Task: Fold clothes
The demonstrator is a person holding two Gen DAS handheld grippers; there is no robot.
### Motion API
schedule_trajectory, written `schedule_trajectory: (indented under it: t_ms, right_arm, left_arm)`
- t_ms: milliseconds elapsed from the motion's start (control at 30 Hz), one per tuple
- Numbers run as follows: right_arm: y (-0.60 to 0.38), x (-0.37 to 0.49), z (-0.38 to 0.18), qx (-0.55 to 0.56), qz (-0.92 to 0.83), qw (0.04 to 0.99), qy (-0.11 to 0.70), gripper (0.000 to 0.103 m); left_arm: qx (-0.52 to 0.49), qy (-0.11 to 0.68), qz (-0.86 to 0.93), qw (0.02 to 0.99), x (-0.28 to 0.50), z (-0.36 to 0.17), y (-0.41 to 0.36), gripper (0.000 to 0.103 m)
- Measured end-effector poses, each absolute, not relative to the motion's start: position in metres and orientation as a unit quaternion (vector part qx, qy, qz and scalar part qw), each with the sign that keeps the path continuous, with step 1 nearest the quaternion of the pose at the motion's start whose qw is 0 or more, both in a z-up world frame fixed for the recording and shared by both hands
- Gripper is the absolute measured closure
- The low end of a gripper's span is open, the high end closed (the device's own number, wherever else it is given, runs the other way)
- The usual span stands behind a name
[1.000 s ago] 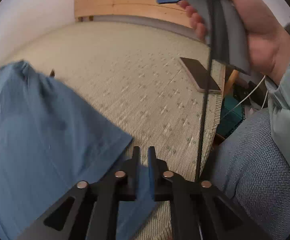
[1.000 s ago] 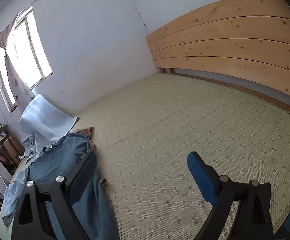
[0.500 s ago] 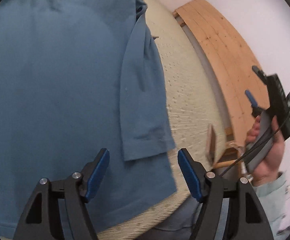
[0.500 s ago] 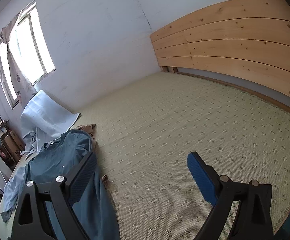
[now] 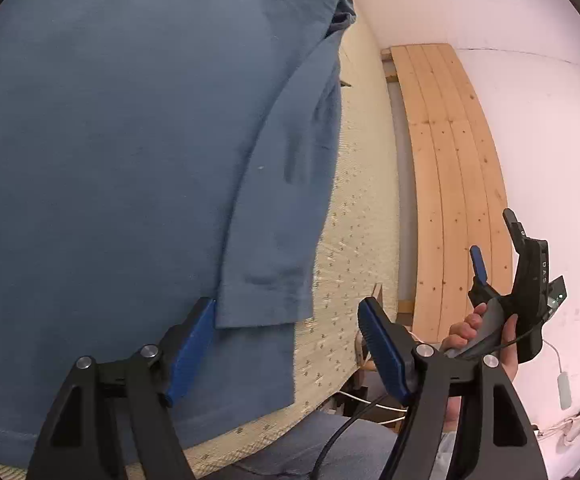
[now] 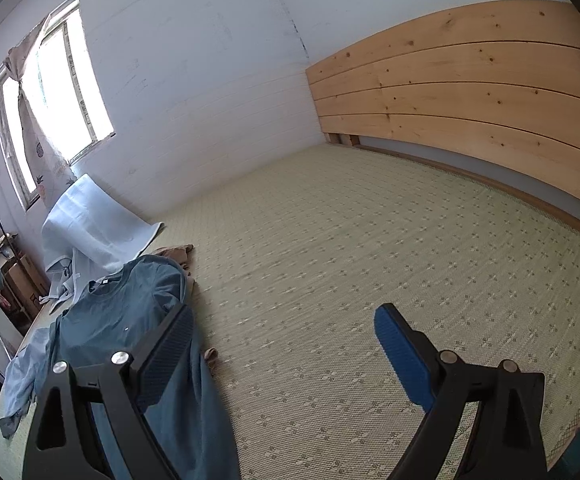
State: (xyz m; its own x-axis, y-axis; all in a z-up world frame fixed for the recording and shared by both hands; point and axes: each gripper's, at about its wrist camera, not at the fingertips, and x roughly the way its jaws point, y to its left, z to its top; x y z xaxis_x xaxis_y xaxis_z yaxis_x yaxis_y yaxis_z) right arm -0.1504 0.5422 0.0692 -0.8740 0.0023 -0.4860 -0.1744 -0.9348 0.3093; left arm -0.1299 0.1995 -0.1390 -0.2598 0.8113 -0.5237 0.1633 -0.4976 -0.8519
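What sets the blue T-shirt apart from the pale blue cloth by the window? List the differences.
The blue T-shirt is a darker, dusty blue; the pale blue cloth is almost white. The T-shirt lies spread flat on the woven mat; the cloth slopes up against the wall under the window. The T-shirt shows a neckline and a short sleeve; the cloth shows neither. Both are unfolded fabric at the mat's window end.

I'm working in a home bedroom: a bed (image 6: 369, 260) with a woven mat, a pine headboard (image 6: 469, 108), a curtained window (image 6: 62, 92), and laundry (image 6: 90, 236) heaped at its far edge.
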Motion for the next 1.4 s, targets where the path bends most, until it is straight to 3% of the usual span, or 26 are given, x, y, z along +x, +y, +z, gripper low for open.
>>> schedule_trajectory:
  t_ms: [467, 533, 600, 667, 733, 1200, 1400]
  right_arm:
    - [0.540, -0.149, 0.070, -0.243, 0.954, 0.044, 0.173, 0.009]
    - [0.540, -0.148, 0.070, -0.242, 0.953, 0.043, 0.175, 0.009]
    - [0.541, -0.148, 0.070, -0.242, 0.953, 0.043, 0.175, 0.009]
    - [0.541, -0.149, 0.070, -0.242, 0.953, 0.042, 0.175, 0.009]
    - [0.541, -0.149, 0.070, -0.243, 0.953, 0.040, 0.175, 0.009]
    - [0.544, -0.152, 0.070, -0.243, 0.952, 0.028, 0.183, 0.009]
    - [0.540, -0.155, 0.068, -0.246, 0.951, 0.013, 0.188, 0.009]
  left_arm:
    - [-0.569, -0.425, 0.668, 0.225, -0.130, -0.143, 0.215, 0.028]
    - [-0.574, -0.412, 0.675, 0.214, -0.132, -0.142, 0.218, 0.040]
    - [-0.583, -0.395, 0.681, 0.201, -0.134, -0.142, 0.219, 0.074]
    - [-0.590, -0.379, 0.687, 0.190, -0.136, -0.142, 0.218, 0.092]
    - [-0.589, -0.371, 0.693, 0.186, -0.137, -0.140, 0.216, 0.100]
    - [-0.521, -0.348, 0.741, 0.242, -0.160, -0.053, 0.208, 0.102]
    - [-0.474, -0.306, 0.782, 0.265, -0.184, 0.023, 0.196, 0.102]
